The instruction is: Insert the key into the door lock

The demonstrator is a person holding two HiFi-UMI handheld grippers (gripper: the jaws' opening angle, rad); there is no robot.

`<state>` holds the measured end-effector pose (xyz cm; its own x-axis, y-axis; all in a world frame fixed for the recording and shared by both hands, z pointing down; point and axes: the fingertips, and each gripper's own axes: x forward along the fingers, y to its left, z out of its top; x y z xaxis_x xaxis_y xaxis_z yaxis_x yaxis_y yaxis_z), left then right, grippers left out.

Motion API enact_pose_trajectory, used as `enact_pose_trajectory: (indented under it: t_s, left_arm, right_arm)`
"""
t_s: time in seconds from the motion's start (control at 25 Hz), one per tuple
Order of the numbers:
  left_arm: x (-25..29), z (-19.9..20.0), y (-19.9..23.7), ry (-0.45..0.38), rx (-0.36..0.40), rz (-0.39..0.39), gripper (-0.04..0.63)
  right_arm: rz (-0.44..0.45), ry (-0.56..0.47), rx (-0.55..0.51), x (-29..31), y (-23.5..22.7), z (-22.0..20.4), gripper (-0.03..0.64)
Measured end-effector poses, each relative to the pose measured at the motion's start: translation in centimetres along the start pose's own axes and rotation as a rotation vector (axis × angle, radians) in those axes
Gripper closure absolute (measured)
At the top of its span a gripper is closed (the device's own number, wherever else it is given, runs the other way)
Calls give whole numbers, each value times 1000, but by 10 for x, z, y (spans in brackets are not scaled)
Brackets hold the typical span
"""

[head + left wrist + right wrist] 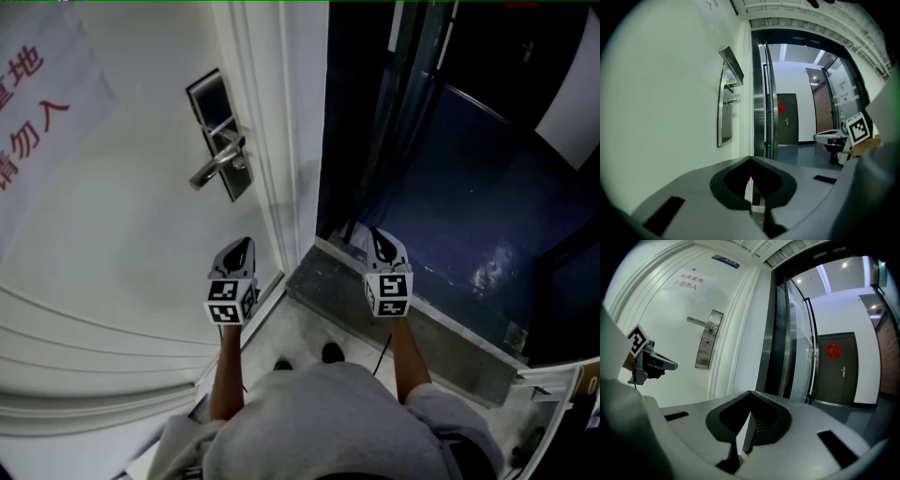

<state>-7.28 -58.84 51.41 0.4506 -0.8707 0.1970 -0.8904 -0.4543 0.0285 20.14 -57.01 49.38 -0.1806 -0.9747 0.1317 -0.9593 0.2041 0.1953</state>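
The left gripper (243, 246), clenched empty, is hovering at six o'clock of the door lock (221, 133), the clenched right gripper (378, 236) at four o'clock.

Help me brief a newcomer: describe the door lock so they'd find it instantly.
On the big white door, look near the edge beside the dark doorway for a tall metal lock plate. Unlike the paper notice with red characters, it carries a silver lever handle.
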Motion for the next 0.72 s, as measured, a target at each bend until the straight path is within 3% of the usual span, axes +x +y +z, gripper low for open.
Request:
enact_pose_trajectory:
  t_s: [0.72]
  left_arm:
    - [2, 8, 2, -18, 13, 0, 578]
  right_arm:
    - [39, -7, -15, 9, 16, 9, 595]
